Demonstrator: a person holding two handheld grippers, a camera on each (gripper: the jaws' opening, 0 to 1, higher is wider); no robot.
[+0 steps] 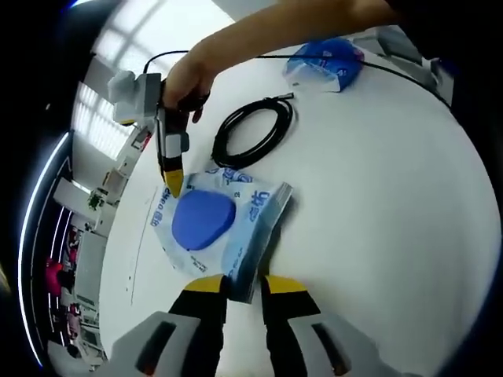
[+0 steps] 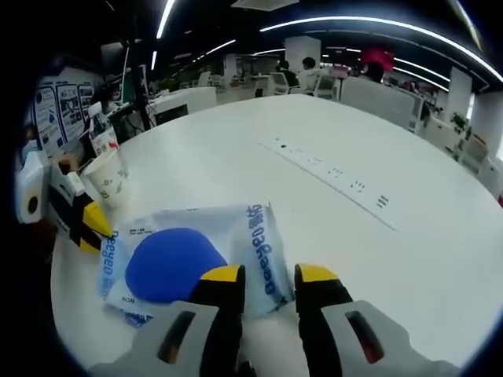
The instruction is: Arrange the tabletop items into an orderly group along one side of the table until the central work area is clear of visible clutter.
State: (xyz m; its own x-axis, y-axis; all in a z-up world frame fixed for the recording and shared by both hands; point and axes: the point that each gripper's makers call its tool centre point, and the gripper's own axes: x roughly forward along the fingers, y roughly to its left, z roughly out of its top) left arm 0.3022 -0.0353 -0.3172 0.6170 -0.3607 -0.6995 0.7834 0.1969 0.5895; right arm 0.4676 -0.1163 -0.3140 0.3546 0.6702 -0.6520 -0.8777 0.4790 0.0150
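A clear plastic packet with blue print and a round blue pad inside lies flat on the white table. My left gripper is shut on its near edge. From the far side, a hand holds my right gripper, whose yellow tips pinch the opposite edge. In the right gripper view the same packet lies just ahead, its corner between the narrowly set jaws of my right gripper. My left gripper bites the packet's left end.
A coiled black cable lies beyond the packet, and a second blue packet sits near the table's far rim. A paper cup stands at the table edge beside the left gripper. Small dark marks dot the white table.
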